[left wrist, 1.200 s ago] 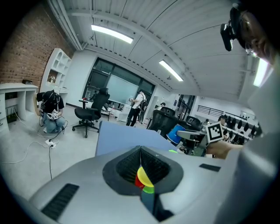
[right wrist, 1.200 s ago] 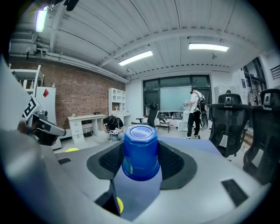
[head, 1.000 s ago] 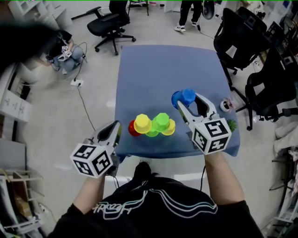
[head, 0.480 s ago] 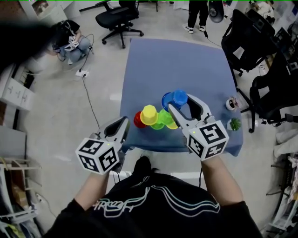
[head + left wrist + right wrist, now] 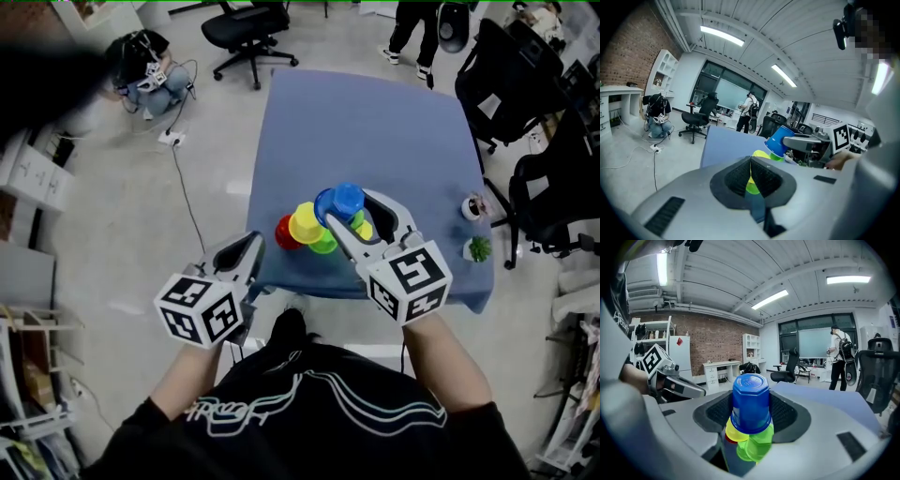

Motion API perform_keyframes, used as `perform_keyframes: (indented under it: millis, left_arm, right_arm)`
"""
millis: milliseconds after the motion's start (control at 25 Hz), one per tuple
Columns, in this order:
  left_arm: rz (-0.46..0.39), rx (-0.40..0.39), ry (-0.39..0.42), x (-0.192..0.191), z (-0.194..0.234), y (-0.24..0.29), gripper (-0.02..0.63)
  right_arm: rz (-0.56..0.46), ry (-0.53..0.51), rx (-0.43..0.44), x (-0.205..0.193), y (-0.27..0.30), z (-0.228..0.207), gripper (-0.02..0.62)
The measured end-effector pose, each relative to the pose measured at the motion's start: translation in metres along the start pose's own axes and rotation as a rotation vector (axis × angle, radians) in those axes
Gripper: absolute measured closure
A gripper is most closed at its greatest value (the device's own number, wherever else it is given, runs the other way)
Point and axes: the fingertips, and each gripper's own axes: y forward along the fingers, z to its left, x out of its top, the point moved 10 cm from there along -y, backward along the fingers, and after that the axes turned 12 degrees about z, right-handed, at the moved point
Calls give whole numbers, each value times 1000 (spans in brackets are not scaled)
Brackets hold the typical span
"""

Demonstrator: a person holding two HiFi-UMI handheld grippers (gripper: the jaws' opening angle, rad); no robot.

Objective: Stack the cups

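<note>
Blue cup (image 5: 750,401) pinched by right fingers (image 5: 788,414) above the clustered cups (image 5: 307,227); left fingers (image 5: 733,178) closed, empty.

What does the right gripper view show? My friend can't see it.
An upside-down blue cup fills the middle, gripped between the two dark jaws of the right gripper. Below it in the picture peek a yellow cup and green cups on a blue table. The left gripper shows at the left.

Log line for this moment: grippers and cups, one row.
left gripper: shut, empty | right gripper: shut on upside-down blue cup | blue cup: in air over yellow cup and green cups
</note>
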Motion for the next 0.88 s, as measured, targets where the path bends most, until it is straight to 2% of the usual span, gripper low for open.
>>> perform_keyframes:
  millis: [560, 880]
  left_arm:
    - [-1, 4, -18, -6, 3, -3, 581]
    - [-18, -3, -5, -3, -5, -15, 581]
  right_arm:
    - [51, -37, 1, -3, 13, 6, 339]
    - [-2, -28, 19, 0, 5, 10, 308]
